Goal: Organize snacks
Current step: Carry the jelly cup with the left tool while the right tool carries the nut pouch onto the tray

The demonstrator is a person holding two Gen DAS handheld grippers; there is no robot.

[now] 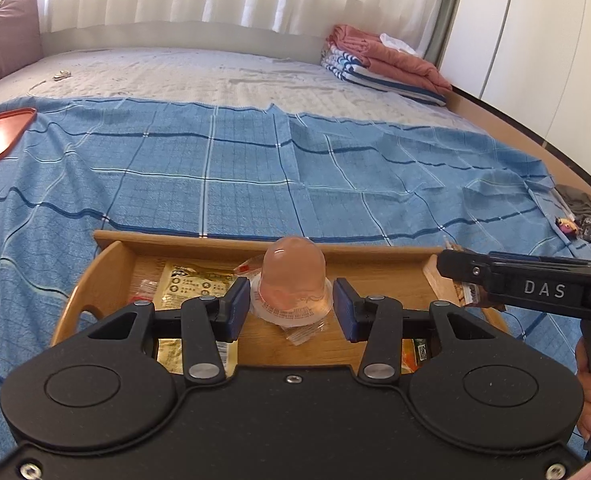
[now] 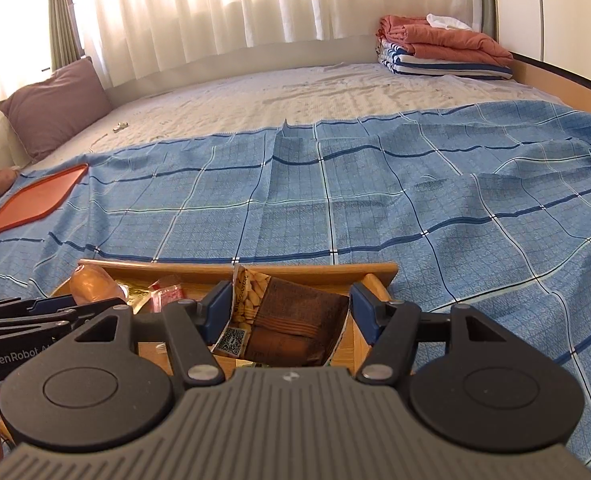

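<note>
A pink dome-shaped jelly cup sits rim-down between the blue pads of my left gripper, which is shut on its rim. The cup hangs over a wooden tray on the blue checked bedsheet. My right gripper is shut on a brown snack packet with a nut picture and a QR code, held above the tray's right end. In the right wrist view the left gripper and its jelly cup show at the left. The right gripper reaches in from the right of the left wrist view.
In the wooden tray lie a golden packet and a small red wrapped sweet. An orange flat tray rests far left on the sheet. Folded blankets sit at the back right, a purple pillow at the back left. A hand shows at the right edge.
</note>
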